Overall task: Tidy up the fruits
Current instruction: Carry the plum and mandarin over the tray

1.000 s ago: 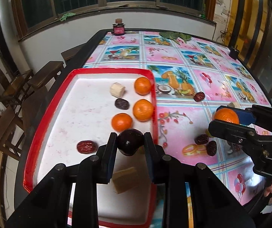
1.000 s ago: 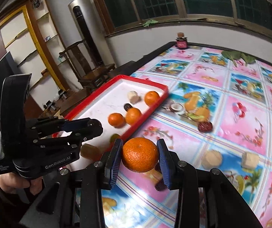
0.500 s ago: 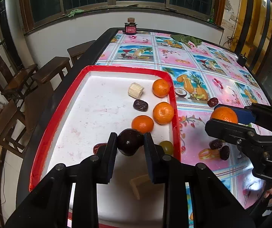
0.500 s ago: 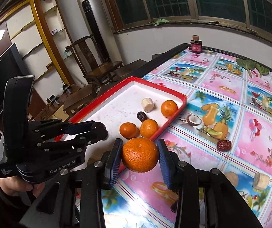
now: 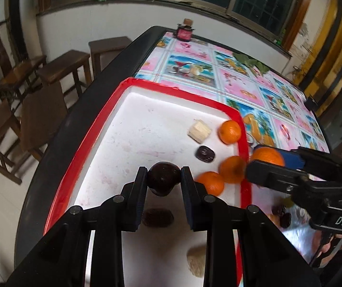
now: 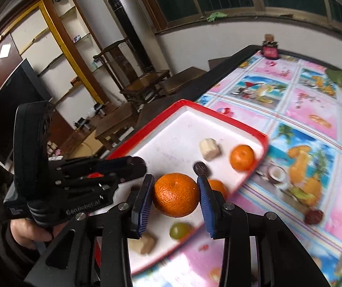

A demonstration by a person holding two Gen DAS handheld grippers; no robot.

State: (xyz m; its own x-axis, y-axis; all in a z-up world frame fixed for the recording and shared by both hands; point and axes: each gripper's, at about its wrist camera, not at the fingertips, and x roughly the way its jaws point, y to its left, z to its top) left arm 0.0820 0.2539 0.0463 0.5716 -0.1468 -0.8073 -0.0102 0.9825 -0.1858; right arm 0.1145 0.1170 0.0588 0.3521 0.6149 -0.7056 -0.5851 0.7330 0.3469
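Fruits look light and bruisable: right gripper (image 6: 175,195) clamps a mandarin (image 6: 176,194) across its middle and left gripper (image 5: 163,179) pinches a dark plum (image 5: 163,178), both above the red tray (image 5: 88,129).

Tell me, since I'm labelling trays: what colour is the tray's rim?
Red, around a white inside. The tray rim shows best in the left wrist view.

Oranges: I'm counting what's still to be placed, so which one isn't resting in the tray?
The orange clamped in the right gripper is off the red tray; the other three oranges lie loose inside it.
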